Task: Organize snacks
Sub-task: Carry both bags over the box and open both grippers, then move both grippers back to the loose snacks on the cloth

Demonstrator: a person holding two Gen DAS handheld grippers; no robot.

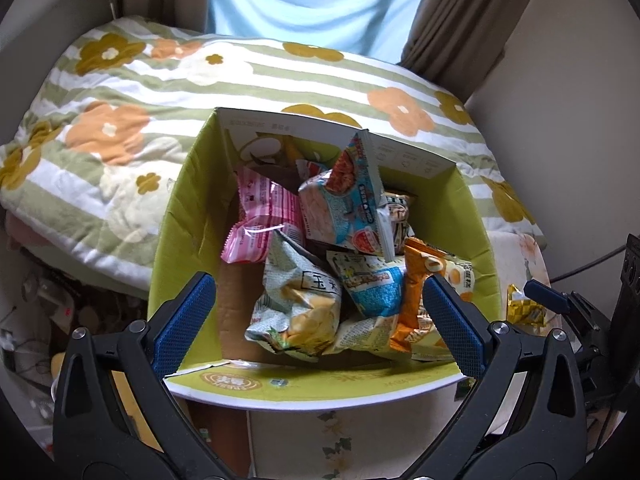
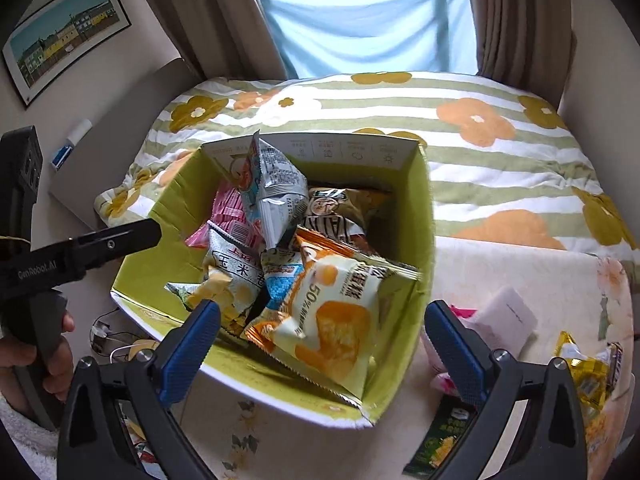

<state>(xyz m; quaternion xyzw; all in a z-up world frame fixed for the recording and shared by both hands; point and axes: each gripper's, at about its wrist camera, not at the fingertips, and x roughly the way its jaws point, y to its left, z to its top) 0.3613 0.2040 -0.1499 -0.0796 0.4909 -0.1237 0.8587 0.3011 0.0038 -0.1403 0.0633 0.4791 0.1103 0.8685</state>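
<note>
A green cardboard box (image 1: 180,208) stands on the table and holds several snack packs. My left gripper (image 1: 318,322) hangs open over its near edge, above a green-and-yellow corn snack pack (image 1: 296,304), with nothing between its pads. My right gripper (image 2: 324,350) is open too, over the box (image 2: 424,240). Below it an orange-and-white pack (image 2: 332,320) lies loose on top of the pile, and neither pad touches it. A pink pack (image 1: 260,216) and a blue-and-white pack (image 1: 340,208) sit deeper in the box. One finger (image 2: 120,240) of the left gripper shows at the box's left wall.
Loose on the cream floral tablecloth (image 2: 540,272) to the right of the box lie a yellow pack (image 2: 588,372), a pink pack (image 2: 460,316), a dark green pack (image 2: 444,436) and a white card (image 2: 508,320). A flowered quilt (image 2: 480,160) lies behind the box. A hand (image 2: 24,356) holds the left gripper.
</note>
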